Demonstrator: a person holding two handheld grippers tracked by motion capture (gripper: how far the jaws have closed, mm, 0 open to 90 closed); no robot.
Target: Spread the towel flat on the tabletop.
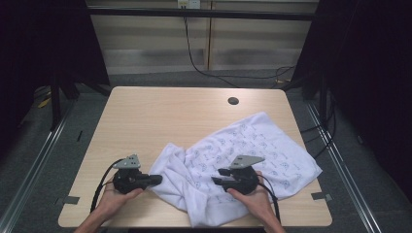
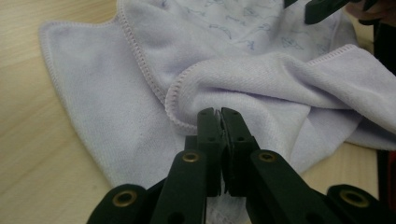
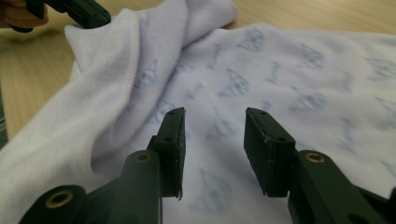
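A white towel [image 1: 252,145] with a faint blue print lies rumpled on the right half of the wooden table [image 1: 160,111]. At its left edge my left gripper [image 1: 158,179] points right. In the left gripper view its jaws [image 2: 219,114] are shut together, pinching a folded, stitched hem of the towel [image 2: 261,74]. My right gripper [image 1: 216,175] lies over the towel's middle and points left. In the right gripper view it stands open [image 3: 214,116] just above the printed cloth [image 3: 289,70], with nothing between its pads. The left gripper [image 3: 91,16] holds the raised fold farther off.
A round cable hole [image 1: 233,101] sits near the table's far edge. Bare wood stretches across the table's left and far parts. Tape marks sit at both front corners. Cables run over the floor behind, and dark curtains hang at both sides.
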